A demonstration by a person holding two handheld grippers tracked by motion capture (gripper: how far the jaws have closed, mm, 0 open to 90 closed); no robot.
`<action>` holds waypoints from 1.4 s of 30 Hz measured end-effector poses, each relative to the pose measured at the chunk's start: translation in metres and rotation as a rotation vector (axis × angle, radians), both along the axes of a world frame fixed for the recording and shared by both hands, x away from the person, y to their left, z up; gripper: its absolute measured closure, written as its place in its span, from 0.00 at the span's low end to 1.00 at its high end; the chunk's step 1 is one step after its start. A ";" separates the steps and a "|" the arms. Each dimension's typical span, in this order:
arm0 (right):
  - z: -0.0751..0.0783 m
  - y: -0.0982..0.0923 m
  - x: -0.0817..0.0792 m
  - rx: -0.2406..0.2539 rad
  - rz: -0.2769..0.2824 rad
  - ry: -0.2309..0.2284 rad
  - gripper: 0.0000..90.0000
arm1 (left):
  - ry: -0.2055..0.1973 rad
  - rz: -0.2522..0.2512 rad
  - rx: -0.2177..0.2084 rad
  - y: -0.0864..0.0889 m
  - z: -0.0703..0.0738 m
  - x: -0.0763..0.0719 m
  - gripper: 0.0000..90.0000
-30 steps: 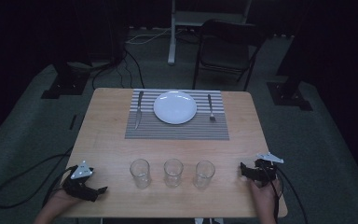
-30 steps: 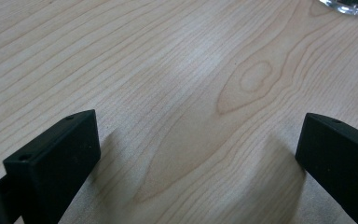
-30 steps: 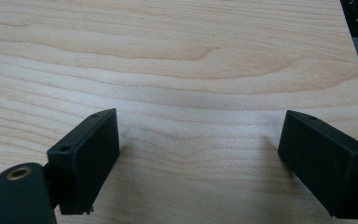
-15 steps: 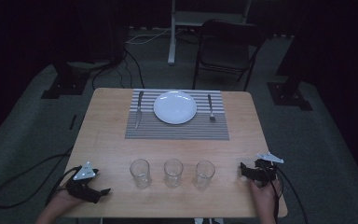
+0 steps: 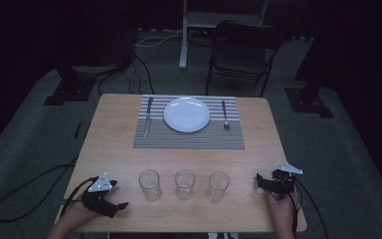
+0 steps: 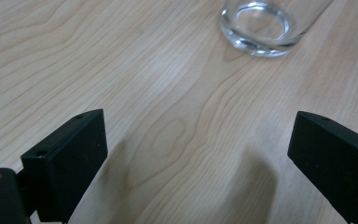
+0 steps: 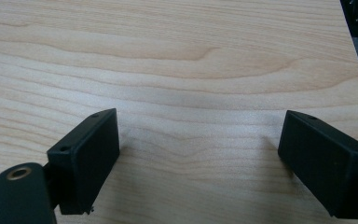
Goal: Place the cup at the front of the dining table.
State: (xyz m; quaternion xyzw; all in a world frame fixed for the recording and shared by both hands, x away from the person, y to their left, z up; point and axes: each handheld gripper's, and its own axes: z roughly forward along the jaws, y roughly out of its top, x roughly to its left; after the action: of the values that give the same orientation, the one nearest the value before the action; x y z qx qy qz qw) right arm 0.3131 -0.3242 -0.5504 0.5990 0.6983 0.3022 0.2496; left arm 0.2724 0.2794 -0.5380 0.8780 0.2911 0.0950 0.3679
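Note:
Three empty clear glasses stand in a row near the table's front edge: the left glass (image 5: 149,184), the middle glass (image 5: 184,183) and the right glass (image 5: 218,185). My left gripper (image 5: 121,205) lies low on the wood just left of the left glass, pointing right. In the left gripper view that glass's base (image 6: 260,27) sits ahead of the left gripper (image 6: 198,154). Its jaws have just been closing a little but still stand wide, with nothing between them. My right gripper (image 5: 258,183), right of the row, is open over bare wood (image 7: 198,158).
Farther back lies a striped placemat (image 5: 189,139) with a white plate (image 5: 187,114), a knife (image 5: 147,117) to its left and a fork (image 5: 224,115) to its right. A dark chair (image 5: 238,50) stands beyond the table. Cables trail over the floor at the left (image 5: 25,194).
My left gripper has slid to the right, closer to the left glass. The right gripper and the glasses have stayed put.

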 end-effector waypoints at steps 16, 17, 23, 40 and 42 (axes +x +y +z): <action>0.000 0.000 0.000 0.000 0.000 0.000 0.14 | -0.025 -0.069 -0.070 -0.025 0.004 0.002 0.06; 0.000 0.000 0.000 0.000 0.000 0.000 0.14 | -0.020 -0.078 -0.081 -0.027 0.005 0.003 0.06; 0.000 0.000 0.000 0.000 0.000 0.000 0.14 | -0.016 -0.115 -0.094 -0.041 0.006 0.007 0.06; 0.000 0.000 0.000 0.000 -0.001 0.000 0.14 | -0.094 -0.160 -0.178 -0.068 0.015 0.013 0.09; 0.000 0.000 0.000 0.000 -0.001 0.000 0.14 | -0.112 -0.148 -0.206 -0.069 0.017 0.014 0.10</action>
State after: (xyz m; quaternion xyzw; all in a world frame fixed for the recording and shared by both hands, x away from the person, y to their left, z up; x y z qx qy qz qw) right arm 0.3130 -0.3243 -0.5503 0.5992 0.6980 0.3023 0.2498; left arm 0.2866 0.2104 -0.5209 0.8480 0.2128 0.0863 0.4777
